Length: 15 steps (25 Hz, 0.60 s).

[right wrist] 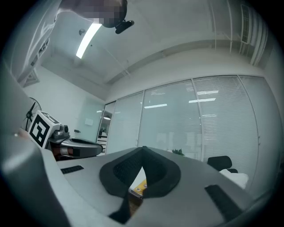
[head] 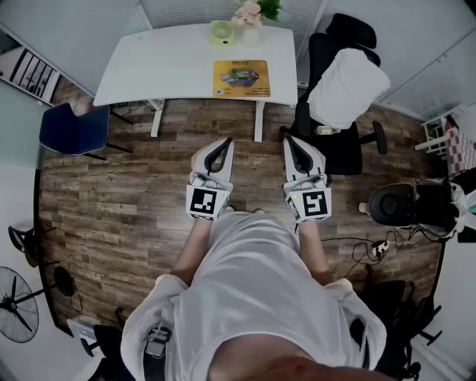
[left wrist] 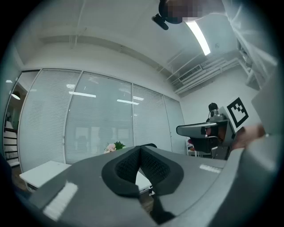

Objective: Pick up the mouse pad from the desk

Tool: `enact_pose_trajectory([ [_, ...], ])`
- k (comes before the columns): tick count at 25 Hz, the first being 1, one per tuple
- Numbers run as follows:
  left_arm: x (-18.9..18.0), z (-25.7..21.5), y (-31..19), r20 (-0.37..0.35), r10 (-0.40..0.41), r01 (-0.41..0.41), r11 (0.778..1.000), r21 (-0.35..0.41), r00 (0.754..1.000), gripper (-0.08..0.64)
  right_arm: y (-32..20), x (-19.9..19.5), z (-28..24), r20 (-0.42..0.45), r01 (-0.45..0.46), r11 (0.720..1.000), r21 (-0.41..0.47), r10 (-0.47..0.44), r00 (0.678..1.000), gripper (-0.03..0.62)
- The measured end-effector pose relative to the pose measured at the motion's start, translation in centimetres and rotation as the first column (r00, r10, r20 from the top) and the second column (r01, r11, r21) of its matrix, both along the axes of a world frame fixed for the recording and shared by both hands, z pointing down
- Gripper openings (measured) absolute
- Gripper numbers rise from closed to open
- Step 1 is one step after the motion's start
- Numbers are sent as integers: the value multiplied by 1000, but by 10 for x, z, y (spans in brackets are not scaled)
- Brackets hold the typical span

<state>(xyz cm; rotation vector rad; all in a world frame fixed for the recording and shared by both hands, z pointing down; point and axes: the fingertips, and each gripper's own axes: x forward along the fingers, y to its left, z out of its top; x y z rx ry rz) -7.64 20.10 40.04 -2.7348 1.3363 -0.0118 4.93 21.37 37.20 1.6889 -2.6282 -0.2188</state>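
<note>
The yellow mouse pad [head: 242, 79] lies flat on the white desk [head: 163, 67], near the desk's front edge right of the middle. Both grippers hover side by side over the wooden floor, well short of the desk, pointing towards it. My left gripper [head: 227, 141] is shut with nothing between its jaws, whose tips meet [left wrist: 140, 148]. My right gripper [head: 288, 140] is shut and empty too [right wrist: 143, 148]. A corner of the mouse pad [right wrist: 138, 186] shows through the gap under its closed tips.
A black office chair with a white cover [head: 346, 85] stands right of the desk, a blue chair [head: 71, 128] left of it. A small green object [head: 221, 31] and a flower vase [head: 251, 15] sit at the desk's back. A power strip with cables [head: 379, 247] lies on the floor.
</note>
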Motion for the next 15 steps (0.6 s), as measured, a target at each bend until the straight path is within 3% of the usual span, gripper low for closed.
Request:
enact_pose_trajectory([
  [15, 6, 17, 27, 24, -32, 33, 999, -41, 999, -12, 20, 12, 6, 30, 33, 999, -2, -33, 999, -2],
])
